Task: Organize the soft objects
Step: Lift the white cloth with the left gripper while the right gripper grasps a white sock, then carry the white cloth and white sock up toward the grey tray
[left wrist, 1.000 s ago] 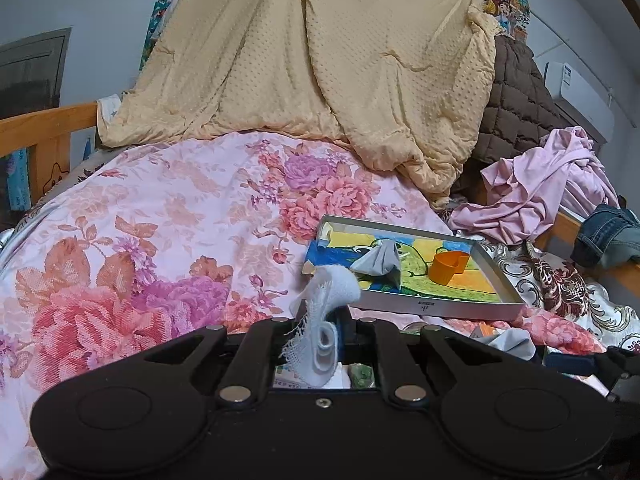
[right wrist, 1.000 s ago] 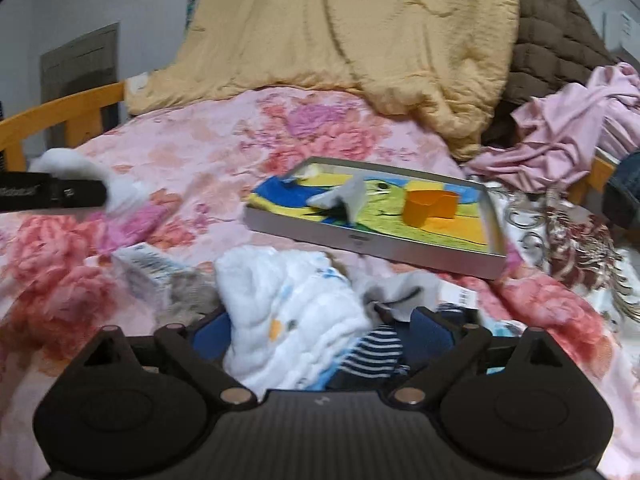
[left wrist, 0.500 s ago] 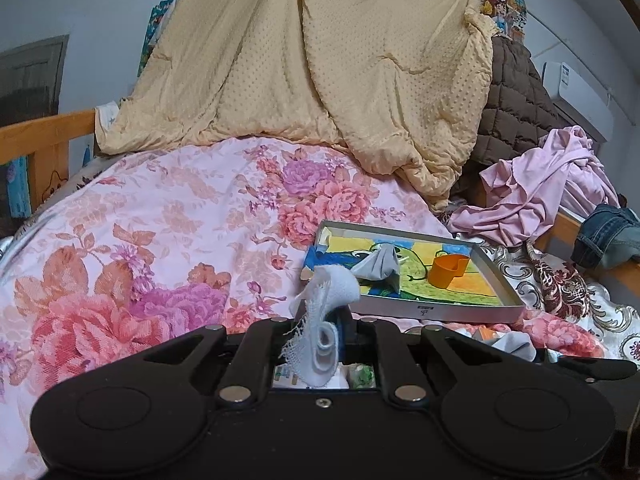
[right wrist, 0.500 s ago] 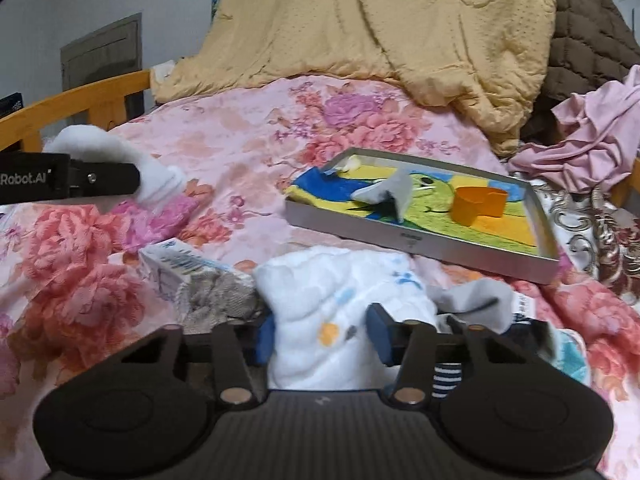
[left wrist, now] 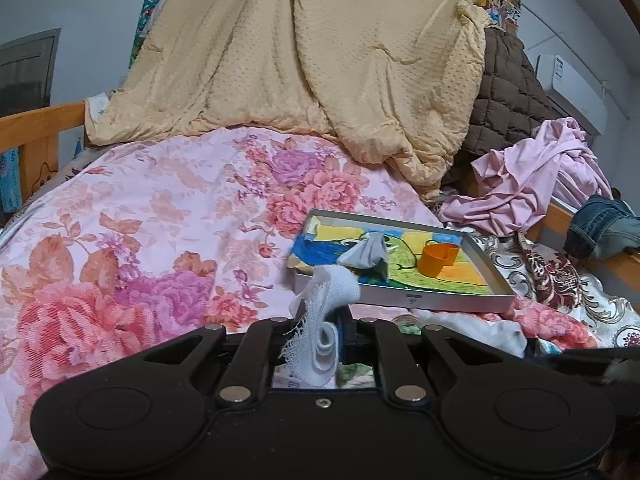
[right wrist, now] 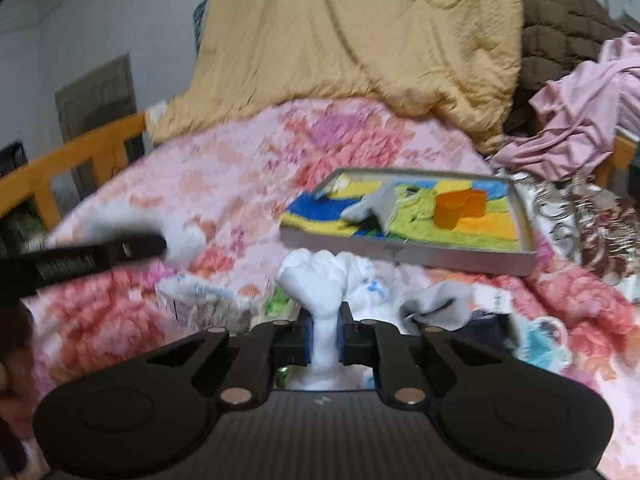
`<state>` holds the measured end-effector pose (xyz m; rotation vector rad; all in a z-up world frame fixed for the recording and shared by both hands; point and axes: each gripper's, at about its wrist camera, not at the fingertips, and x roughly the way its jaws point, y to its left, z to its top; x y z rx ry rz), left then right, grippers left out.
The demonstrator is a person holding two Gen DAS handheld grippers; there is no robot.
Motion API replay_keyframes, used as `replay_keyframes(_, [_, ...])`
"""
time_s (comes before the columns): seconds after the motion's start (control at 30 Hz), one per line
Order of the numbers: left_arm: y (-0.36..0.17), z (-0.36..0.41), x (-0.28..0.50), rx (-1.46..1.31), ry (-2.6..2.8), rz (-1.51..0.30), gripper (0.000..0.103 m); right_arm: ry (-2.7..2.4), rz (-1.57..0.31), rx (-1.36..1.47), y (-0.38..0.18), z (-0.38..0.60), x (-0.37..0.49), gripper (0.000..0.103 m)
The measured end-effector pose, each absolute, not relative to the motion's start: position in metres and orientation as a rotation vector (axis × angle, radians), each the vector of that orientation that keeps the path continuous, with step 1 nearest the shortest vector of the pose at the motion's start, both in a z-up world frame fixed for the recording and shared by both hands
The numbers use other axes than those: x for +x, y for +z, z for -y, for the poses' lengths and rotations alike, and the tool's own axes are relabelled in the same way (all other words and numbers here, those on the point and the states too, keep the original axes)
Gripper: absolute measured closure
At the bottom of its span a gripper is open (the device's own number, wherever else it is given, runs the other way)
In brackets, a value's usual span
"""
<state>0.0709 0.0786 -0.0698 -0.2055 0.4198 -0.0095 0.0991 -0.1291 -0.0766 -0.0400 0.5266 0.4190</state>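
the right gripper (right wrist: pixel 324 336) has just been closing and its fingers (right wrist: pixel 305 338) now clamp a bunched white cloth (right wrist: pixel 320 280), low centre of the frame. lift it slowly so the pile beneath stays on the bed, then carry it to the tray (right wrist: pixel 404 252) beyond. the left gripper (left wrist: pixel 320 340) pinches a frayed gauze strip (left wrist: pixel 324 300).

Pink floral bedspread (left wrist: pixel 152 216), tan blanket (left wrist: pixel 320 60), orange cup (left wrist: pixel 438 258), white cloth (right wrist: pixel 326 280).
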Motion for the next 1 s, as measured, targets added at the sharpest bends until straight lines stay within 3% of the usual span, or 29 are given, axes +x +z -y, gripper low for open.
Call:
replay_keyframes(0.67, [-0.057, -0.031, 0.074, -0.222, -0.14, -0.382, 0.091, 0.374, -0.296, 0.267, 0.028, 0.231, 0.064, 0.091])
replay_keyframes(1.0, [-0.055, -0.025, 0.075, -0.222, -0.159, -0.39, 0.091, 0.364, -0.367, 0.223, 0.003, 0.217, 0.065, 0.091])
